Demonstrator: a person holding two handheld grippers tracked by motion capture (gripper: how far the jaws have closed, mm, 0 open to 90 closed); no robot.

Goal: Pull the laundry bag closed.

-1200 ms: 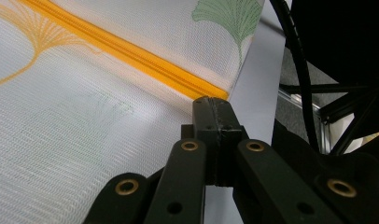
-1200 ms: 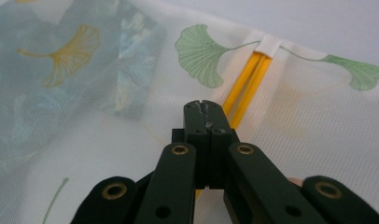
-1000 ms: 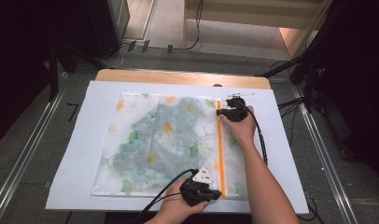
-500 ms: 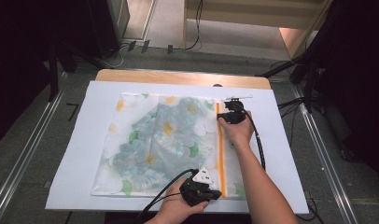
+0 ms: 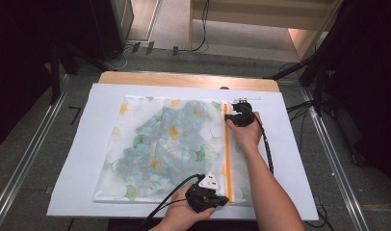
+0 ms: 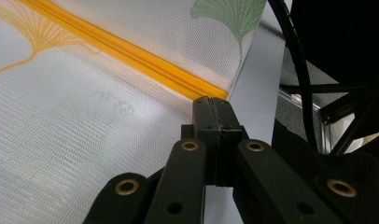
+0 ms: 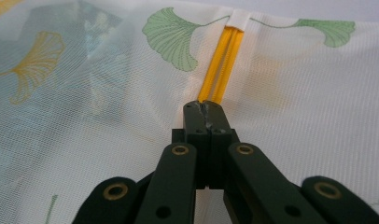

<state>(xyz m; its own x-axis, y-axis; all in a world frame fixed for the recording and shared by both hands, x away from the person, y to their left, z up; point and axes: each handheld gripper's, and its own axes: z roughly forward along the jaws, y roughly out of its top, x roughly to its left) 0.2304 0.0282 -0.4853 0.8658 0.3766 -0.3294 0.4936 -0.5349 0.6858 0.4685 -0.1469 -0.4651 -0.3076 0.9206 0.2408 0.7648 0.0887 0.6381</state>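
Mesh bag (image 5: pixel 164 144) with a leaf print, spread flat on the white sheet (image 5: pixel 87 159) that covers the counter (image 5: pixel 184 79). Orange zipper (image 5: pixel 227 154) along the bag's right side, long axis running from the near edge straight away toward the far edge.

Left tongs (image 6: pixel 214 105) pressed together at the zipper's near end, close to the bag's near right corner and, by the look of it, pinching the cloth there. In the high view, seen low at (image 5: pixel 221 201).

Right tongs (image 7: pixel 205 108) also pressed together, tips set on the zipper line close to its far end, at (image 5: pixel 230 119) from above. Beyond the tips, a short stretch of orange leading to a white tab (image 7: pixel 239 18) at the far hem. Cannot tell whether a slider or pull sits between the pads; hidden by the tongs themselves.

So: one pair at each end of the same line, nearly the whole zipper lying between them. Likely an anchor at the near end and a pull by the far pair. Any travel probably has to follow the zipper's axis, toward the near pair; a sideways drag could wrinkle the mesh or lift the bag off the sheet.
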